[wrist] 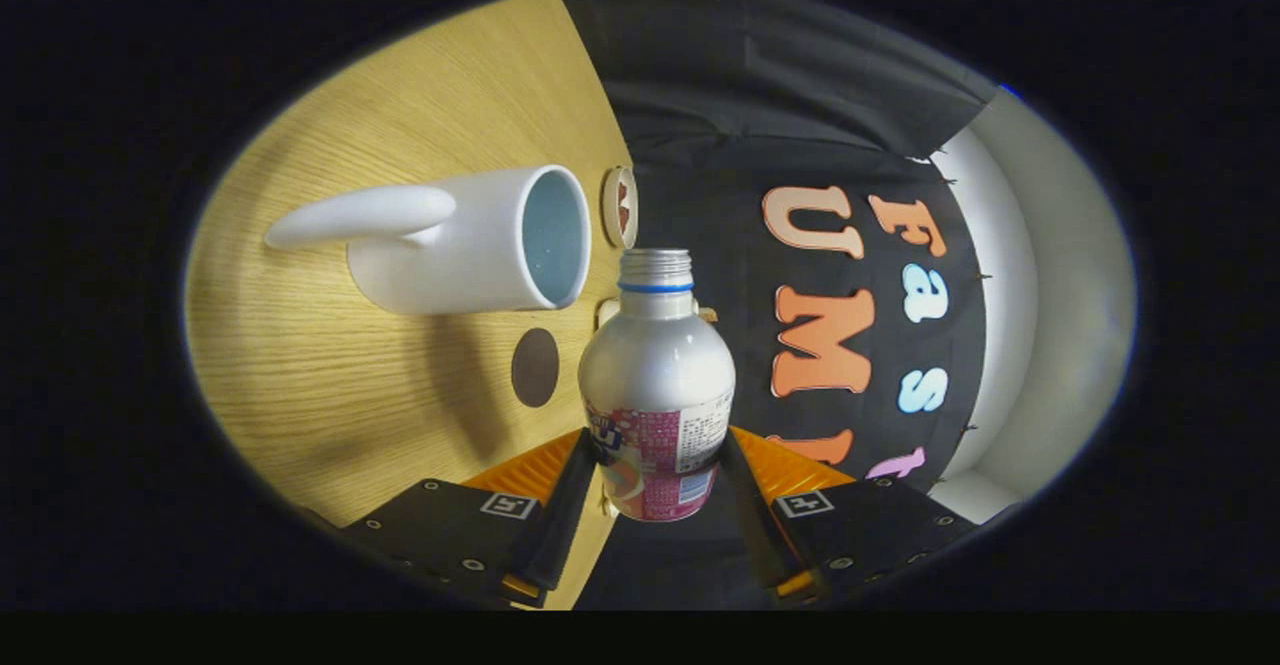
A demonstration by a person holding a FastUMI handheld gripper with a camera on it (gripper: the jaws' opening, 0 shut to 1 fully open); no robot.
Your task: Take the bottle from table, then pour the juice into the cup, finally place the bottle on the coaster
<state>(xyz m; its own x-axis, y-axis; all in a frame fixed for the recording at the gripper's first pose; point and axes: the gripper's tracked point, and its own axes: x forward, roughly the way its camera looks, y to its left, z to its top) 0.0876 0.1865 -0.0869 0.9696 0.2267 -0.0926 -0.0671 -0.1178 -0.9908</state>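
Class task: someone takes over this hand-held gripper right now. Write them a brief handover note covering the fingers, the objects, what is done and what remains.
Gripper: fingers closed on the lower body of the bottle, one on each side; the view is rolled sideways, so the bottle is tipped toward the cup.
Bottle: uncapped, its mouth close beside the cup's opening; no juice visible flowing.
Cup: white, on the wooden table.
Coaster: probably the round brown disc on the table beside the cup.
Done: bottle picked up.
Left: pour, then set the bottle on the coaster.

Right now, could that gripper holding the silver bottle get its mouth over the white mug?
Probably yes: the gripper clamps the silver bottle, tipped sideways, its open neck just short of the white mug, nothing between them.
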